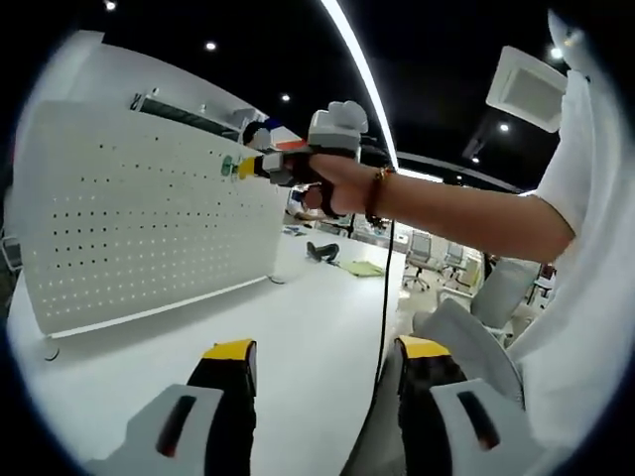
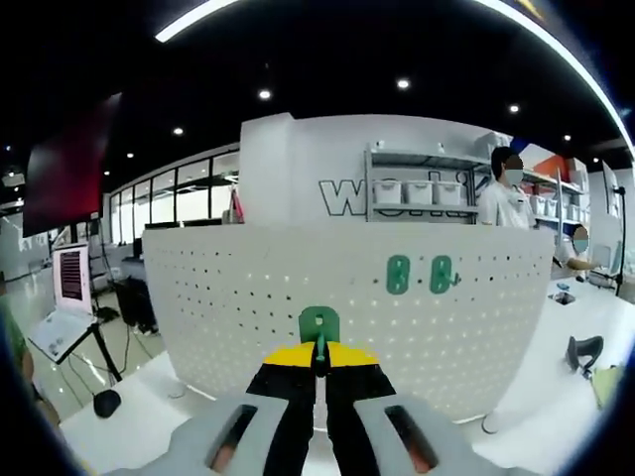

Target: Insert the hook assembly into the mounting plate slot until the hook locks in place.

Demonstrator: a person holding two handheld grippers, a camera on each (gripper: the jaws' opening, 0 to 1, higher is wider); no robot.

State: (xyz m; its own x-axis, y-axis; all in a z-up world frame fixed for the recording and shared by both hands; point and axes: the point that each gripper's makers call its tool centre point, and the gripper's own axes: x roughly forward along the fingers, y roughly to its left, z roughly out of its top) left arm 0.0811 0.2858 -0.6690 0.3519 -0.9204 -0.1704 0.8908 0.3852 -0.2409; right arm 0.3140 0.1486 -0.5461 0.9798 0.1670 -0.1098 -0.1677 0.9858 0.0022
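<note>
just hook (image 2: 319, 325) between right gripper (image 2: 319, 359) jaws

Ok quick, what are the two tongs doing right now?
Left tongs: open, holding nothing, hovering above the white table.
Right tongs: shut on the green hook, held up in front of the white pegboard.

Right gripper (image 2: 319, 369) pads hide most of the green hook (image 2: 318, 325)

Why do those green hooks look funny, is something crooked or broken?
Nothing stands out. Two green hooks sit upright side by side on the white pegboard, and the right gripper holds a third green hook straight.
</note>
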